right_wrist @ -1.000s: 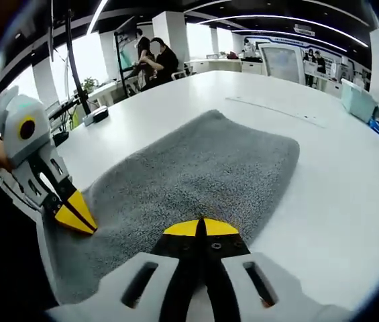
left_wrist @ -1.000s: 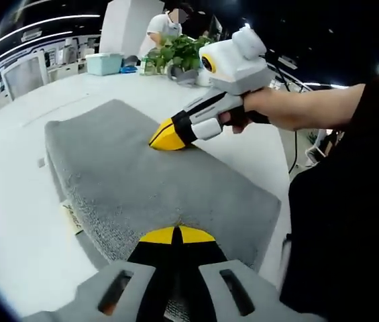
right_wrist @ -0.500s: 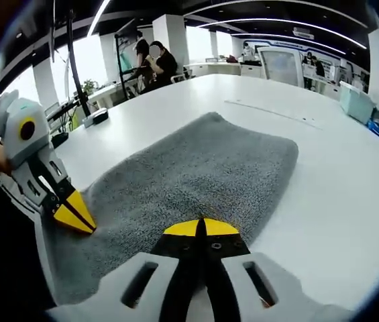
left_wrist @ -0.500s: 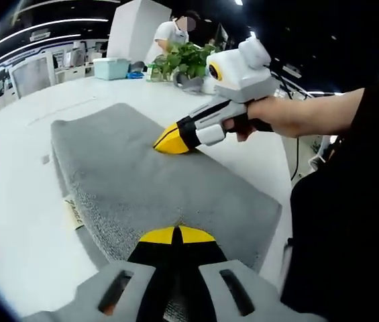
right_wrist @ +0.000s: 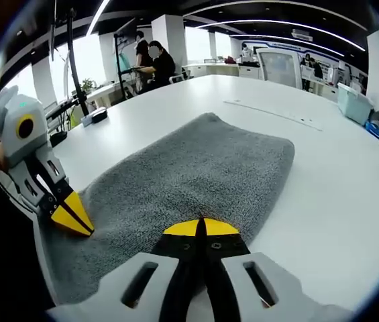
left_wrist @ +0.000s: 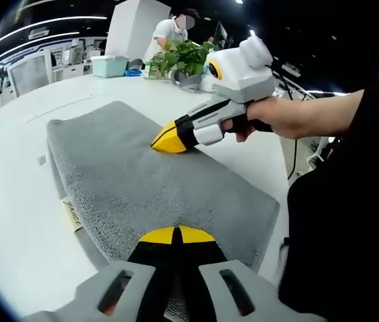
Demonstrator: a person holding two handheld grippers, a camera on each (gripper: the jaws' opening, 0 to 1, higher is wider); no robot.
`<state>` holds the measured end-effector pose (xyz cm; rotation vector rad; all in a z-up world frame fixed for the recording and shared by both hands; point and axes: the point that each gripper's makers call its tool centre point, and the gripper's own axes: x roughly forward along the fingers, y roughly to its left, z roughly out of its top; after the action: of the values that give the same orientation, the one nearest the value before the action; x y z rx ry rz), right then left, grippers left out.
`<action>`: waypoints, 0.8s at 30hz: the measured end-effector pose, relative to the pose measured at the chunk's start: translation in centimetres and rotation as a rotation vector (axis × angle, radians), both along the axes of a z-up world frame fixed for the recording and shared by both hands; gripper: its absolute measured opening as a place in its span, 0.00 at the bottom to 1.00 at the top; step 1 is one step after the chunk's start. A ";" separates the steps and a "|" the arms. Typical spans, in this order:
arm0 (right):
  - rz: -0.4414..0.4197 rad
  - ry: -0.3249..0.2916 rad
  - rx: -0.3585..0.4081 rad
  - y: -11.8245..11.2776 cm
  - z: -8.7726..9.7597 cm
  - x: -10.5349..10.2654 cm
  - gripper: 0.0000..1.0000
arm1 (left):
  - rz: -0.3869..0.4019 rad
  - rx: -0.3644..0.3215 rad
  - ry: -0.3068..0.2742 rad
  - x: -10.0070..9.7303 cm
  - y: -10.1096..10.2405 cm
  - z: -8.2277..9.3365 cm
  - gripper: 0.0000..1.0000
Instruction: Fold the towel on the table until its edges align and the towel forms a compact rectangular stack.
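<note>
White table (right_wrist: 350,201), folded grey towel (right_wrist: 196,181), left gripper (left_wrist: 176,235) and right gripper (right_wrist: 200,227) clenched on its edges

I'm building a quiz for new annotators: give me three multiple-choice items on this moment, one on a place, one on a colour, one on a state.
1. Where does the potted plant stand?
A. at the table's far edge, beyond the towel
B. on the towel
C. on the floor

2. What colour is the towel?
A. white
B. grey
C. blue

3. How do the jaws of both grippers stand?
A. wide open
B. one open, one shut
C. both closed at the tips

Key: 1 A, the potted plant sits past the far end of the towel on the white table. 2 B, its pile is grey in both views. 3 C, the yellow tips of the left gripper and the right gripper meet with no gap, both at the towel's edge.
</note>
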<state>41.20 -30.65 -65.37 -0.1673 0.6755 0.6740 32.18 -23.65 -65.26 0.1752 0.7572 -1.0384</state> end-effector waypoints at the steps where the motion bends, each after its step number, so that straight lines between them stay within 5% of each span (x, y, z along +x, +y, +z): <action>1: -0.001 -0.001 0.000 0.0 0.0 0.0 0.00 | 0.000 0.001 0.003 -0.1 0.0 0.0 0.01; 24: -0.023 0.030 0.067 -0.1 0.1 -0.2 0.00 | -0.036 -0.022 0.011 -0.6 -0.2 0.0 0.01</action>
<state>41.00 -30.73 -65.28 -0.0877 0.6817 0.6771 31.54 -23.87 -65.22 0.1651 0.7542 -1.0825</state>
